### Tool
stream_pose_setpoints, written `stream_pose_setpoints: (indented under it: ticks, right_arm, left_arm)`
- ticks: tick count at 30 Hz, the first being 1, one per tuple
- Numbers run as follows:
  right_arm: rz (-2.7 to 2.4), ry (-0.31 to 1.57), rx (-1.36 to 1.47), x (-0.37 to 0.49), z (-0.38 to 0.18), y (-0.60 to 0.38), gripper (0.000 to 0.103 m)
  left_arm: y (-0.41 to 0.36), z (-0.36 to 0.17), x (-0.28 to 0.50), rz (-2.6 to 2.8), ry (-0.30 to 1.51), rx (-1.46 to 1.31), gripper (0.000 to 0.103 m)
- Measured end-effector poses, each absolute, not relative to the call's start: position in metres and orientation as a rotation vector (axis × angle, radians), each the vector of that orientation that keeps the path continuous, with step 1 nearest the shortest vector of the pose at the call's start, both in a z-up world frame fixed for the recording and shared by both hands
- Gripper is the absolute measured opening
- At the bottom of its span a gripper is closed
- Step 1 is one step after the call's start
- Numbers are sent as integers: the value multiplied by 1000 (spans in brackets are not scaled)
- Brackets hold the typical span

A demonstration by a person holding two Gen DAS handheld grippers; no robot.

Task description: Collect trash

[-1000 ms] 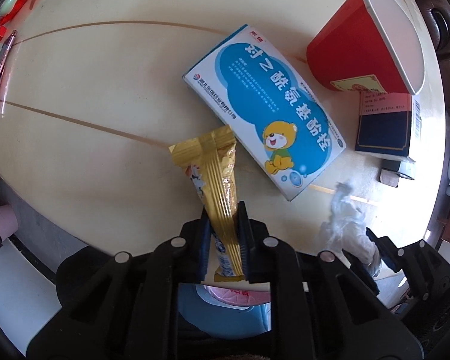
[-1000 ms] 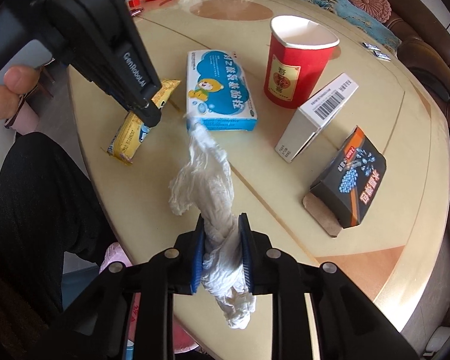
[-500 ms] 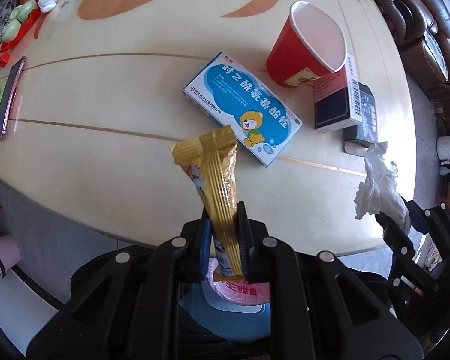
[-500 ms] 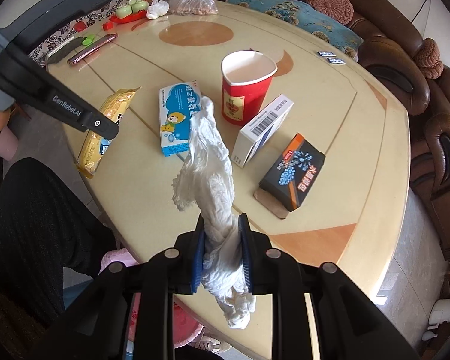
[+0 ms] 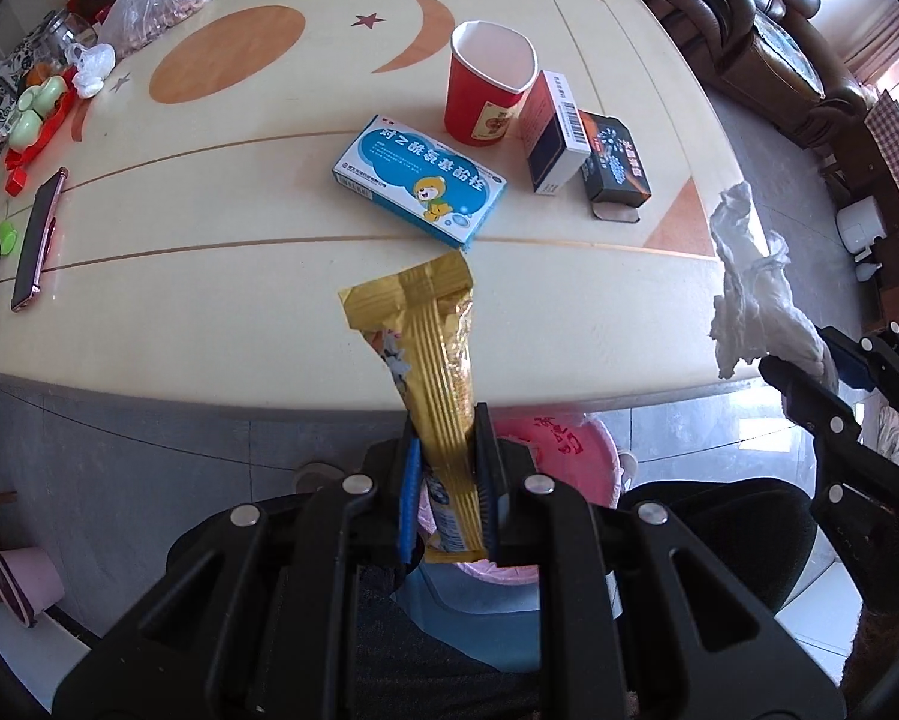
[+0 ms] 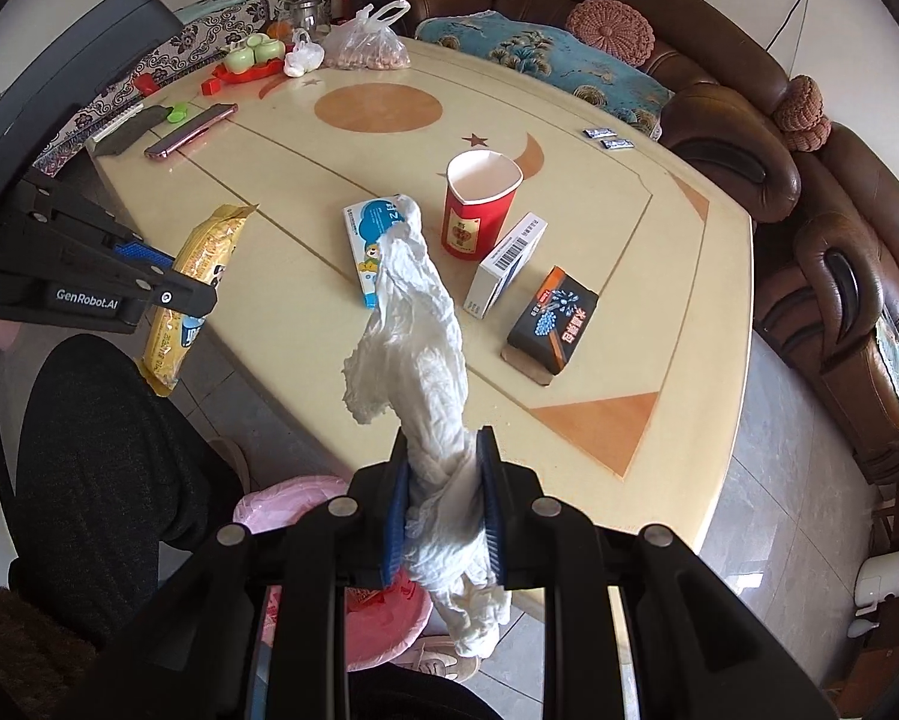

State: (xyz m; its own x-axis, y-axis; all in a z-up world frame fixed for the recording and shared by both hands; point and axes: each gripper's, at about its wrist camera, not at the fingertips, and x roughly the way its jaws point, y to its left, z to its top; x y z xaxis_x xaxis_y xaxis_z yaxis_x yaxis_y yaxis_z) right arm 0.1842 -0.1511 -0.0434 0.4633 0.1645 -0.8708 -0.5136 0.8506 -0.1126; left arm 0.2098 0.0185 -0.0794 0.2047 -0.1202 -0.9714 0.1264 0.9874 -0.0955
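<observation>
My left gripper is shut on a gold snack wrapper, held up over the near edge of the cream table; the same wrapper and left gripper show at the left of the right wrist view. My right gripper is shut on a crumpled white tissue, also seen as a tissue at the right of the left wrist view. A pink bin sits on the floor below both grippers, partly hidden by them.
On the table stand a red paper cup, a blue-and-white medicine box, a white box with a barcode and a dark box. A phone and plastic bag lie far off. Brown sofas ring the table.
Both grippers have risen and drawn back from the table with the wrapper and the tissue still held. More of the table and the pink bin under its edge have come into view.
</observation>
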Motion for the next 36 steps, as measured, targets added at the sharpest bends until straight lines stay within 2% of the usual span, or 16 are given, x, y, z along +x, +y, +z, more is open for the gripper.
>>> stream_pose_setpoints:
  ticks: [13, 27, 36]
  right_arm:
    - [418, 1011, -319, 126, -45, -150, 22]
    - [413, 1068, -287, 92, -85, -150, 22]
    - [390, 1102, -280, 81, -119, -152, 22]
  left_arm:
    - [4, -100, 155, -219, 1296, 110, 17]
    - [-18, -153, 116, -274, 1335, 150, 17]
    - [-31, -176, 102, -276, 1294, 210, 17]
